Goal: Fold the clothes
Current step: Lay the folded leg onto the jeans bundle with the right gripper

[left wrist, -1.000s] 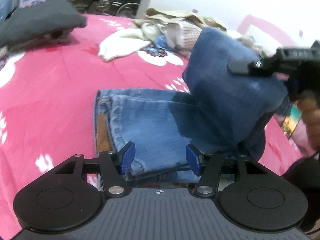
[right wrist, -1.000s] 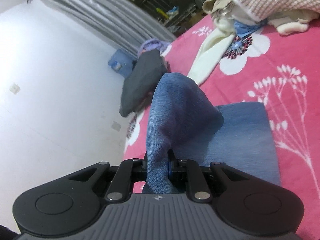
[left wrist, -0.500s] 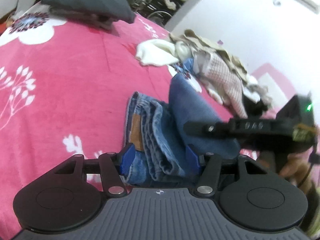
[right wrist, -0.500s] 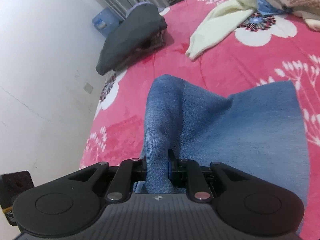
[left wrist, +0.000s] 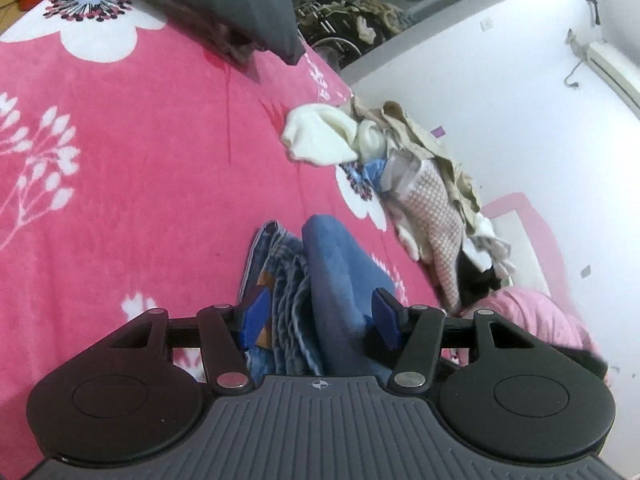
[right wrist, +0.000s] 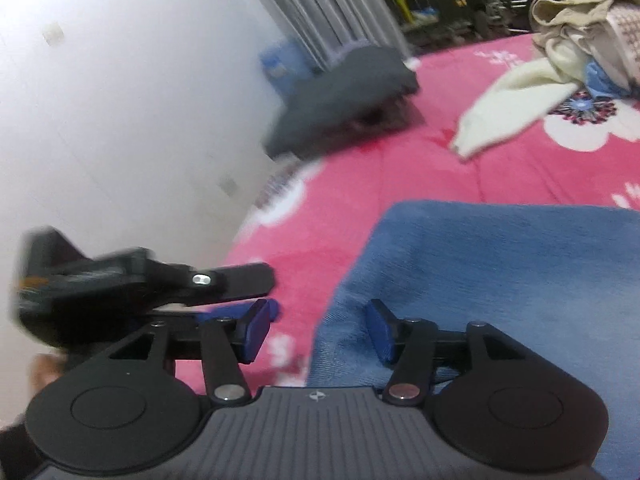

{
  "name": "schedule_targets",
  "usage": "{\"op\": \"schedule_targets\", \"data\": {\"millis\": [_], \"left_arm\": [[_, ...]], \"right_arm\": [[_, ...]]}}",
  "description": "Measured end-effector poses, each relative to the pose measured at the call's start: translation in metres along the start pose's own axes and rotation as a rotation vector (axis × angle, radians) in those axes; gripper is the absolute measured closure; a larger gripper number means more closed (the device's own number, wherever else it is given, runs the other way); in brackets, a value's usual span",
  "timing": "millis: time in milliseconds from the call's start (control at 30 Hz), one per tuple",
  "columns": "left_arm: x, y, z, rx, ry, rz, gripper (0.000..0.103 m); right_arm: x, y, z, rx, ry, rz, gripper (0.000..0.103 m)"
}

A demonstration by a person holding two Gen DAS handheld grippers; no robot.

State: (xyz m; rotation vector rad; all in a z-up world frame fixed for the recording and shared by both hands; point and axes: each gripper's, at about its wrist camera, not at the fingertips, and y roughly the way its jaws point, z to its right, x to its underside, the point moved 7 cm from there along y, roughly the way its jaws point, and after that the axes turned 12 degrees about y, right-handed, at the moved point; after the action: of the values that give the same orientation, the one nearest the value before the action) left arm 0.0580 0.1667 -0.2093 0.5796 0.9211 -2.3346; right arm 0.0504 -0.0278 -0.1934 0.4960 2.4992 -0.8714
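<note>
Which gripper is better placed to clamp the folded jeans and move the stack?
Probably left. The left gripper has open jaws straddling the folded jeans. The right gripper is open with only the jeans' edge between its jaws, mostly over the pink blanket.

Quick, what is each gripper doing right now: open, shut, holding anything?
Left gripper: open, fingers either side of the folded jeans, not pinching.
Right gripper: open, holding nothing; jeans edge lies between its fingers.
</note>
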Motion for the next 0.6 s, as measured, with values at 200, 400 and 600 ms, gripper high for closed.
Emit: {"op": "schedule_targets", "data": {"millis": [200,400,600], "left_arm": [[0.001,0.008,0.022,0.023,0.069,-0.085,0.047],[0.02,0.027,0.064,-0.056,0.307,-0.292,0.047],[0.033,0.021,0.1,-0.156,0.57,-0.322,0.047]], "right_arm": [[-0.015,-0.085,0.035,-0.04,0.118,0.165,0.046],[0.011,-0.128,0.063,0.14,0.064,0.189,0.047],[0.032,-0.153,0.081,0.28,-0.004,0.211,0.047]]}}
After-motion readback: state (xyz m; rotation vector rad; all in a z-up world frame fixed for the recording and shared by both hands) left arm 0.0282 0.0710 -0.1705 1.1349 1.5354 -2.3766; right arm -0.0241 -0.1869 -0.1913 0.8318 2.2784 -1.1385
